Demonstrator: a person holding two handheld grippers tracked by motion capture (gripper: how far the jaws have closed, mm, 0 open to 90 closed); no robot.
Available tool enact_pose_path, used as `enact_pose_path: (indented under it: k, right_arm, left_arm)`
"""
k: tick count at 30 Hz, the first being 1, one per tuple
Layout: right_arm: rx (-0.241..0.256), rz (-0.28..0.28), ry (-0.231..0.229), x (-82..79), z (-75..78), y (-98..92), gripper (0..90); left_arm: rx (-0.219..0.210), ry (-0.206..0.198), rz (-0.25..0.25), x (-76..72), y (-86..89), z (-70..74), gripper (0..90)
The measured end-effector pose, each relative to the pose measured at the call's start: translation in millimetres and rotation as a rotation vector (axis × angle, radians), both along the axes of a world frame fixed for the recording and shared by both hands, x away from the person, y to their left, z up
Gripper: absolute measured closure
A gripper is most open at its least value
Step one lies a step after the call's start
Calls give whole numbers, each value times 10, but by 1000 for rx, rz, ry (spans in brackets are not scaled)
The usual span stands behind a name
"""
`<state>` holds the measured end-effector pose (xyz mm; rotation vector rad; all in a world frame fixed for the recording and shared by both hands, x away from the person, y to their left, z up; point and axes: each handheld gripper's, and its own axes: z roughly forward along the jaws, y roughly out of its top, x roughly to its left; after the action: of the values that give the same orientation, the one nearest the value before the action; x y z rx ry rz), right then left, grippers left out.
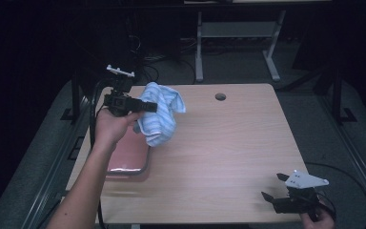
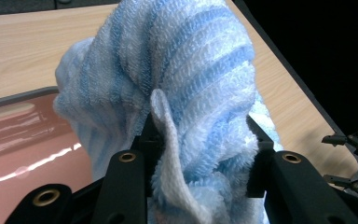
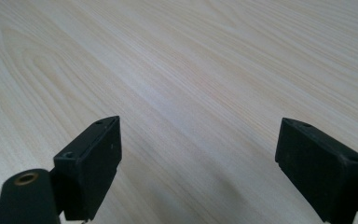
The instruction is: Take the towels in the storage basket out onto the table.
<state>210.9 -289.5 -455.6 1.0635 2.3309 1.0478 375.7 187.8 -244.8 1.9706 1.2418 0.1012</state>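
Note:
A blue-and-white striped towel (image 1: 161, 114) hangs bunched in the air over the table's left side, above the edge of a pink tray (image 1: 128, 160). My left gripper (image 1: 148, 107) is shut on the towel (image 2: 186, 84), which fills the space between its jaws in the left gripper view. Near the table's front right corner my right gripper (image 1: 272, 186) rests low and open. In the right gripper view its two black jaws stand wide apart, the right gripper (image 3: 198, 154) holding nothing over bare light wood.
The wooden table (image 1: 228, 143) has a round cable hole (image 1: 220, 97) at its far edge. The pink tray (image 2: 23, 144) lies at the left edge below the towel. A desk frame (image 1: 238, 38) stands on the floor behind the table.

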Motion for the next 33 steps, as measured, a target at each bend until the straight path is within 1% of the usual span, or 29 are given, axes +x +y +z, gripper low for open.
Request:
enact_pose_path:
  k: [6, 9, 13, 15, 16, 19, 24, 25, 28, 29, 30, 31, 32, 33]
  right_arm:
    - [0, 2, -4, 5, 0, -16, 139]
    - [5, -5, 2, 3, -1, -25, 138]
    - [4, 0, -6, 4, 0, -23, 138]
    - [6, 2, -7, 7, -1, -22, 138]
    - [6, 3, -7, 10, -1, -21, 138]
    - [4, 2, -4, 11, -1, -16, 138]
    - [6, 2, -11, 16, -2, -27, 138]
    - [6, 1, -9, 16, -2, -28, 138]
    - [7, 4, -13, 19, -1, -28, 138]
    - [7, 4, -12, 18, -1, -27, 138]
    - [7, 4, -13, 19, -2, -29, 138]
    - [8, 2, -11, 19, -2, -30, 138]
    - [9, 2, -10, 21, -3, -31, 138]
    - [10, 1, -10, 20, -3, -31, 138]
  left_arm:
    - [7, 8, -24, 34, -137, -37, 615]
    - [11, 10, -32, 51, -199, -54, 615]
    - [20, 15, -48, 85, -273, -89, 615]
    - [18, 18, -49, 89, -287, -97, 615]
    - [25, 23, -56, 108, -318, -119, 615]
    - [21, 24, -58, 128, -362, -138, 615]
    - [15, 30, -73, 159, -450, -167, 615]
    - [15, 30, -73, 159, -450, -167, 615]
    - [19, 33, -87, 179, -515, -186, 615]
    - [17, 37, -84, 181, -538, -197, 615]
    - [22, 37, -92, 186, -544, -202, 616]
    - [18, 39, -90, 187, -563, -210, 615]
    - [25, 40, -98, 193, -574, -216, 615]
    - [22, 41, -95, 195, -584, -220, 616]
